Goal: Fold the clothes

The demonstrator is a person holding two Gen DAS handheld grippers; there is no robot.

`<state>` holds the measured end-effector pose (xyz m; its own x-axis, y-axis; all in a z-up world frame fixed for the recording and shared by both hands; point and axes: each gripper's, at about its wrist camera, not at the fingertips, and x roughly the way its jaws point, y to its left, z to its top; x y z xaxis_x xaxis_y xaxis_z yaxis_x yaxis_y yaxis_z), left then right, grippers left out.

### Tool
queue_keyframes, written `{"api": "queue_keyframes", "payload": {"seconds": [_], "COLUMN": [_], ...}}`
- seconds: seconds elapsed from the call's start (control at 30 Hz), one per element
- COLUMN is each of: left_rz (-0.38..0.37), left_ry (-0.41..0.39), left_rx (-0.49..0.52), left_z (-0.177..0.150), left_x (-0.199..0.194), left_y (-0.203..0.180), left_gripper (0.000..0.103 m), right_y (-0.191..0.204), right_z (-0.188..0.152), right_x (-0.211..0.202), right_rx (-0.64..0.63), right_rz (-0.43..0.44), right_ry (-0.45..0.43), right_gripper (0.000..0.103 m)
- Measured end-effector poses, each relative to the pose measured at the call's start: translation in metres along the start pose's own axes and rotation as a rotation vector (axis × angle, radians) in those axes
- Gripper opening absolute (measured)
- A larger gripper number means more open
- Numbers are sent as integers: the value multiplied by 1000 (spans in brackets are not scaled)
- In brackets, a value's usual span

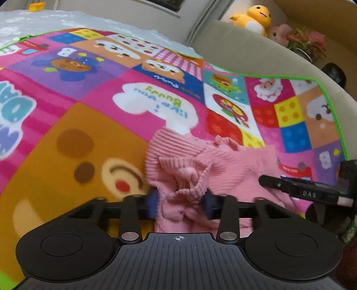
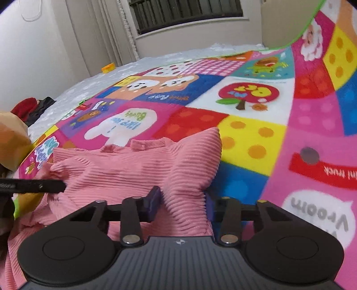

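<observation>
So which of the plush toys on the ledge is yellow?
The yellow duck plush, largest and furthest left on the ledge; the small plush beside it is pink.

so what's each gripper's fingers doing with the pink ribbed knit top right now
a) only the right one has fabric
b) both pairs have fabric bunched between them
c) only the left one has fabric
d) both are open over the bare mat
b: the pink ribbed knit top is bunched between the left gripper fingers and again between the right gripper fingers, over the colourful cartoon play mat.
</observation>
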<state>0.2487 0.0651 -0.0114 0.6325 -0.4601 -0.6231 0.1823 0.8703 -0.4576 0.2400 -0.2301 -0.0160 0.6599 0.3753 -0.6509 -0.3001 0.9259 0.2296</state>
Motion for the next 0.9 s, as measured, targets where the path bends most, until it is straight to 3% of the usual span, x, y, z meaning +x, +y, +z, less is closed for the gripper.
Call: {"api": "queue_keyframes", "payload": {"seconds": [0.2, 0.33, 0.4, 0.47, 0.5, 0.6, 0.8, 0.9], "left_rz": [54, 1, -47, -86, -90, -96, -106, -99], "left_ry": [-19, -24, -20, -6, 4, 23, -74, -117], "left_rx": [13, -20, 4, 31, 33, 29, -76, -99], "left_z": [42, 52, 38, 19, 5, -36, -94, -113], "left_x": [29, 15, -8, -33, -43, -74, -118, -128], "left_y": [14, 24, 27, 30, 33, 41, 41, 32], "left_gripper": [35, 47, 57, 74, 76, 77, 75, 74], "right_y": [-4, -4, -5, -7, -9, -25, -53, -41], "right_z": [31, 41, 33, 18, 9, -26, -97, -125], "right_x": [33, 21, -5, -33, -46, -83, -130, -148], "right_rx": [33, 19, -11, -39, -47, 5, 230, 200], "right_rz": [-41, -67, -80, -104, -113, -117, -63, -63], "right_ry": [-23, -69, -114, -146, -156, -160, -155, -173], "right_gripper": [36, 41, 51, 66, 67, 69, 73, 73]}}
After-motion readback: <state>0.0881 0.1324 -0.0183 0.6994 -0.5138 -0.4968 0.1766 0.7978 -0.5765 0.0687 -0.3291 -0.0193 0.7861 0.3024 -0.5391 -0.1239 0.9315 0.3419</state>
